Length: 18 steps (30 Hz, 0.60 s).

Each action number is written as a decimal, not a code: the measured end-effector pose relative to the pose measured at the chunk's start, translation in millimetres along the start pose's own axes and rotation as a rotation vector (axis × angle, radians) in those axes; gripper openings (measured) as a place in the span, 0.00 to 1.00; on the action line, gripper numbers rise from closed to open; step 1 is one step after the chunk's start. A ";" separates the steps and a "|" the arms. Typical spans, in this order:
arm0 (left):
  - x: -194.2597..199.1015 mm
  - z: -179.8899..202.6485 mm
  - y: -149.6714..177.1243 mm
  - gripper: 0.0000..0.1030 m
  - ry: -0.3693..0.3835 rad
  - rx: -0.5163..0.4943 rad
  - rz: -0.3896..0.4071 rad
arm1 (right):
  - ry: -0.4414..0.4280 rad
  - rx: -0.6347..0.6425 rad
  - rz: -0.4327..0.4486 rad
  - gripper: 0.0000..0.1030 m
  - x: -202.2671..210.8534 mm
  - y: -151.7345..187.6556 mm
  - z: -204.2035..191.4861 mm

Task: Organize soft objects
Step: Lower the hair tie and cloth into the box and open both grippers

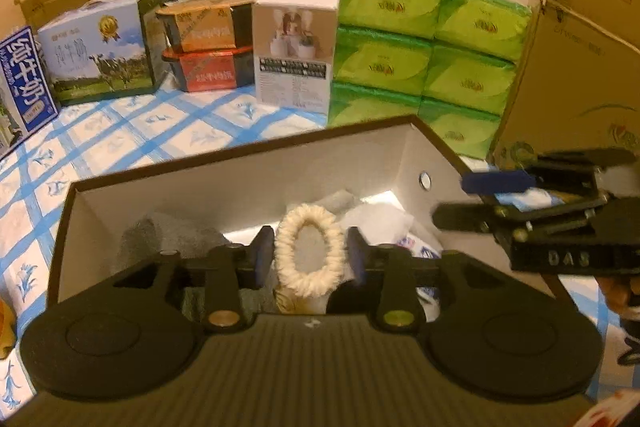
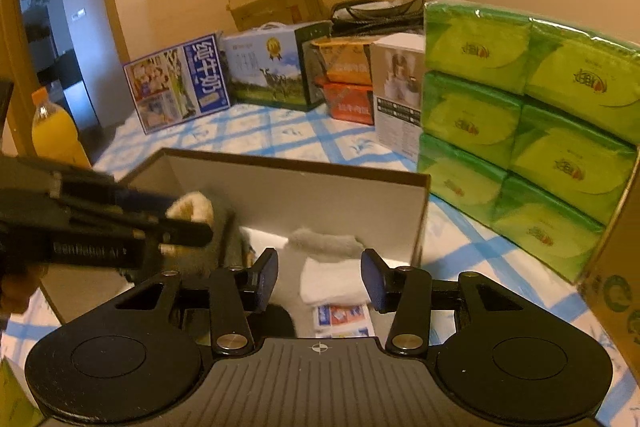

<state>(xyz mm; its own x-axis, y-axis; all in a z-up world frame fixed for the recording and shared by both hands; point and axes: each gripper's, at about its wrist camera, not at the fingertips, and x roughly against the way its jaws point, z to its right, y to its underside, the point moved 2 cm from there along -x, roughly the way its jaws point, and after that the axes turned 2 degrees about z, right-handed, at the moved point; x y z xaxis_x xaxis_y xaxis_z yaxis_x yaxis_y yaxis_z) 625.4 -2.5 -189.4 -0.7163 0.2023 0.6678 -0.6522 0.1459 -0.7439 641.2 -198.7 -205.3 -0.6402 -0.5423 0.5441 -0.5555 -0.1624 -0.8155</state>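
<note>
A brown box with a white inside (image 1: 248, 163) sits on the blue-checked cloth and holds soft things: a grey cloth (image 1: 168, 239), white towels (image 2: 332, 279) and small tissue packets (image 2: 344, 319). My left gripper (image 1: 310, 259) is over the box, shut on a cream fluffy hair tie (image 1: 310, 251) that stands between its blue pads. In the right wrist view the left gripper (image 2: 188, 215) shows at the left with the hair tie (image 2: 192, 207). My right gripper (image 2: 320, 277) is open and empty above the box; it also shows in the left wrist view (image 1: 472, 199).
Green tissue packs (image 1: 424, 59) are stacked behind the box, next to a large cardboard carton (image 1: 580, 59). Milk cartons (image 1: 100, 47), snack boxes (image 1: 204, 47) and a white box (image 1: 296, 47) line the back wall. An orange juice bottle (image 2: 56, 131) stands at left.
</note>
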 end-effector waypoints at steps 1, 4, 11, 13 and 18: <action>0.5 0.5 -1.3 0.46 -0.004 0.003 0.007 | -0.003 0.003 -0.004 0.46 2.5 0.8 0.0; 3.2 0.9 -4.8 0.55 -0.005 0.009 0.016 | -0.019 0.012 -0.004 0.52 13.0 2.7 -2.4; 21.4 -2.8 -4.0 0.57 -0.015 0.026 0.000 | -0.034 -0.015 0.001 0.59 45.2 8.3 -8.9; 30.3 -4.1 -1.6 0.57 -0.017 0.037 -0.008 | -0.032 -0.034 0.006 0.60 58.0 9.5 -9.5; 69.9 -5.4 10.6 0.57 -0.032 0.038 -0.006 | -0.017 -0.087 0.022 0.61 98.6 18.2 -10.8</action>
<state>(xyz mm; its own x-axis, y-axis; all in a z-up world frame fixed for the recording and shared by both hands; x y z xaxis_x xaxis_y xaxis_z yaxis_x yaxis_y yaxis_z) 569.7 18.4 -150.8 -0.7198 0.1702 0.6730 -0.6648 0.1098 -0.7389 562.2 -246.3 -164.4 -0.6440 -0.5588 0.5225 -0.5860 -0.0788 -0.8065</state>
